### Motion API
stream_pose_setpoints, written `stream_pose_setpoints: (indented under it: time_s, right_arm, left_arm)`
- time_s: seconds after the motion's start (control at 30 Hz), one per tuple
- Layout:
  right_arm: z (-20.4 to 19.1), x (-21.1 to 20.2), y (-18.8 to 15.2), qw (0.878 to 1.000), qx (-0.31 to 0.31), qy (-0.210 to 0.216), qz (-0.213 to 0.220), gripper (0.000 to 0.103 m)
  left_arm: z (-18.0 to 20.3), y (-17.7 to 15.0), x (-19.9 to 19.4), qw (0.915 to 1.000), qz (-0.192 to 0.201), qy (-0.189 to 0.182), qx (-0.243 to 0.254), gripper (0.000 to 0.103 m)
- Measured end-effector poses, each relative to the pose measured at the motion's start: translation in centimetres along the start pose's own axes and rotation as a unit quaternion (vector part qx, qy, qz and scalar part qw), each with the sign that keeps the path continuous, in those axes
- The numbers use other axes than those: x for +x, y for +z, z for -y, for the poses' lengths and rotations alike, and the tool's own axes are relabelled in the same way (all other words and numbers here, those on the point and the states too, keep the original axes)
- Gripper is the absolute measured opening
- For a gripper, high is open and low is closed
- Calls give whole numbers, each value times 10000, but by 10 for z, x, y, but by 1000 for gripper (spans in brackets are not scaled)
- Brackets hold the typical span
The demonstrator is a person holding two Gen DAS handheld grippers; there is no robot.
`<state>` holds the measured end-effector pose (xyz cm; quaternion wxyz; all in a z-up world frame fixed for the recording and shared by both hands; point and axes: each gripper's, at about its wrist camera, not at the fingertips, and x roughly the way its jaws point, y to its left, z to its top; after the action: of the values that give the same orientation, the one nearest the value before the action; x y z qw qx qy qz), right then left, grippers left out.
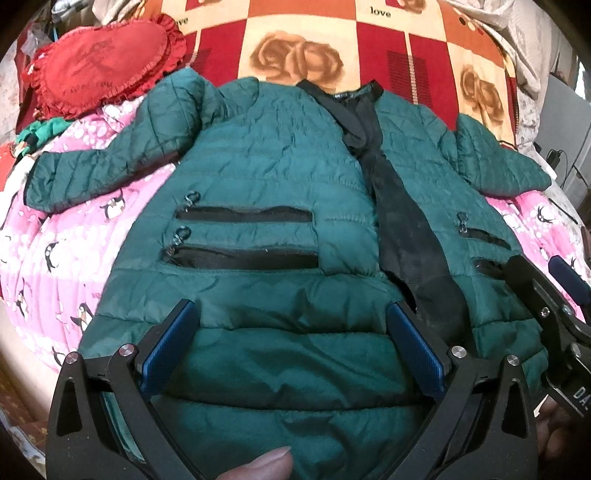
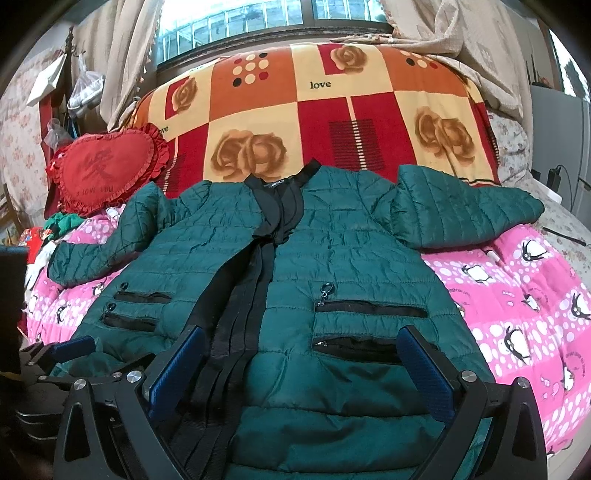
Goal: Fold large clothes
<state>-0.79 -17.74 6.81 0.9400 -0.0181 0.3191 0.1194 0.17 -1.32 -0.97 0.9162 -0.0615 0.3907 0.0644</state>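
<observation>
A dark green quilted jacket [image 1: 266, 177] [image 2: 332, 266] lies front up on the bed, sleeves spread to both sides, its black placket running down the middle. My left gripper [image 1: 291, 310] hovers over the hem on the jacket's left half, jaws wide open, nothing between the blue pads [image 1: 170, 347]. My right gripper [image 2: 303, 336] hangs over the hem of the right half, just below the zip pockets [image 2: 369, 310], also open and empty. In the left wrist view, the right gripper [image 1: 546, 280] shows at the right edge. A thumb [image 1: 255, 465] shows at the bottom.
The jacket rests on a pink penguin-print quilt [image 2: 517, 295]. Behind it lies a red and orange rose blanket [image 2: 295, 122]. A red heart-shaped pillow [image 2: 103, 170] sits at the back left. Curtains and a window [image 2: 277, 18] stand beyond the bed.
</observation>
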Motion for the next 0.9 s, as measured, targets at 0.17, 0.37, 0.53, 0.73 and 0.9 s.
stream_pose_setpoints:
  time_s: [0.17, 0.37, 0.53, 0.73, 0.9]
  right_arm:
    - [0, -1, 0, 10000, -30, -20, -15, 103]
    - [-1, 0, 0, 10000, -22, -15, -21, 103]
    - [0, 0, 1, 10000, -16, -11, -26, 103]
    - [-1, 0, 0, 10000, -14, -7, -39, 103]
    - [0, 0, 0, 10000, -14, -6, -45, 103]
  left_arm:
    - [0, -1, 1, 9999, -146, 45, 44, 103]
    - [0, 0, 0, 10000, -32, 68, 61, 103]
    - [0, 0, -1, 9999, -72, 68, 56, 103]
    - [1, 0, -1, 9999, -129, 60, 45, 103]
    - [1, 0, -1, 9999, -157, 60, 37, 103]
